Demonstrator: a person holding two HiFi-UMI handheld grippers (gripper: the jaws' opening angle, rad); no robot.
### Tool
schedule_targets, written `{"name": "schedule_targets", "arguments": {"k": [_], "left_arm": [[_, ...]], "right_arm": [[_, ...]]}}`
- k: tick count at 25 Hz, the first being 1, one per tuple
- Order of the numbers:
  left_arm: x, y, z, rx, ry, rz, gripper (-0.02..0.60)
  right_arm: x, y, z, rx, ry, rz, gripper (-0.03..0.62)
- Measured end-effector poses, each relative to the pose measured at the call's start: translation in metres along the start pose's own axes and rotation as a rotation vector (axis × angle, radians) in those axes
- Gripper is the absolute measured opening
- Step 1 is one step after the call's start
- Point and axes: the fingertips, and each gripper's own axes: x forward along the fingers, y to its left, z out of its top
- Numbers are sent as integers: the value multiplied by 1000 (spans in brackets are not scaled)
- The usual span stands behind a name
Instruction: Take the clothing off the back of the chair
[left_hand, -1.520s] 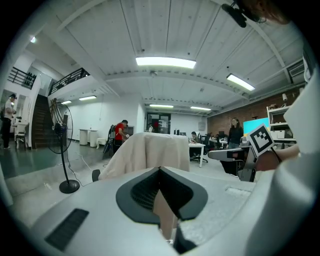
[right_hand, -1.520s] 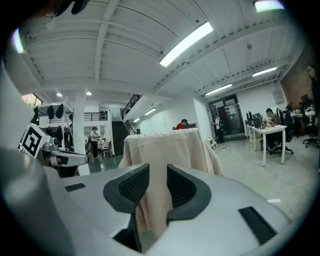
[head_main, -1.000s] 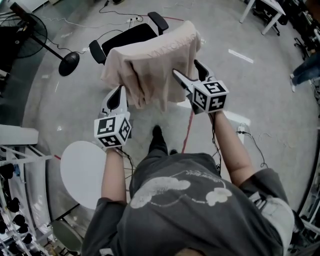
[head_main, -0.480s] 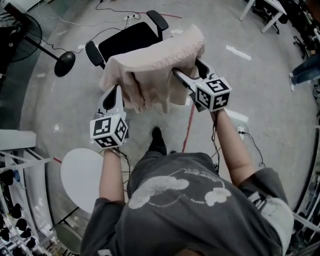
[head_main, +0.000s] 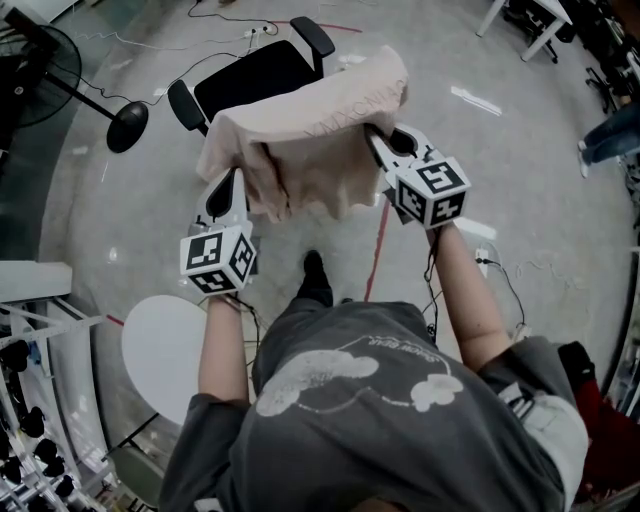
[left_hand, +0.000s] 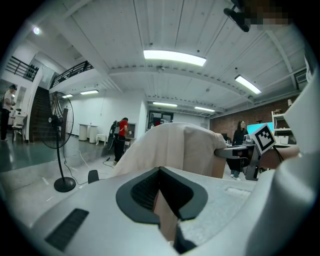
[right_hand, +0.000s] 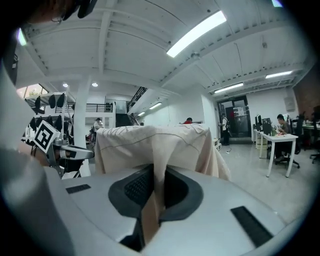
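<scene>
A beige garment (head_main: 300, 130) hangs over the back of a black office chair (head_main: 250, 75). My left gripper (head_main: 226, 190) is at the garment's lower left hem; in the left gripper view a fold of the cloth (left_hand: 175, 150) runs down between the left gripper's (left_hand: 163, 202) shut jaws. My right gripper (head_main: 385, 150) is at the garment's right edge. Its jaws are closing, and in the right gripper view a fold of the garment (right_hand: 155, 145) is pinched in the right gripper (right_hand: 154, 197).
A standing fan's base (head_main: 128, 125) is on the floor left of the chair. A round white table (head_main: 160, 345) is at my lower left. A red cable (head_main: 375, 260) crosses the floor under my right arm. A desk (head_main: 530, 25) and a person's leg (head_main: 610, 135) are far right.
The right gripper's jaws, wide apart on either side of the garment's right edge before, have closed onto the cloth. The left gripper has stayed at the left hem.
</scene>
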Motion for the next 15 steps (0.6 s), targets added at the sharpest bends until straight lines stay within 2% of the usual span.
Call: {"name": "schedule_targets", "arguments": {"k": [1,2,8,15], "left_arm": [[-1,0,1,1,-2,0,-2],[-2,0,2,2,-5,1,-2],[-7,-5,15,19,-35,-1,-2],[-17,-13,35,42,-87,11,-2]], "right_arm": [[-2,-1,2,0,-6,-10,1],[-4,-1,4,-6,-9,-17,-6],[-13,1,13,-41,-34,-29,-8],[-31,8,44,-53,-115,-20,-8]]}}
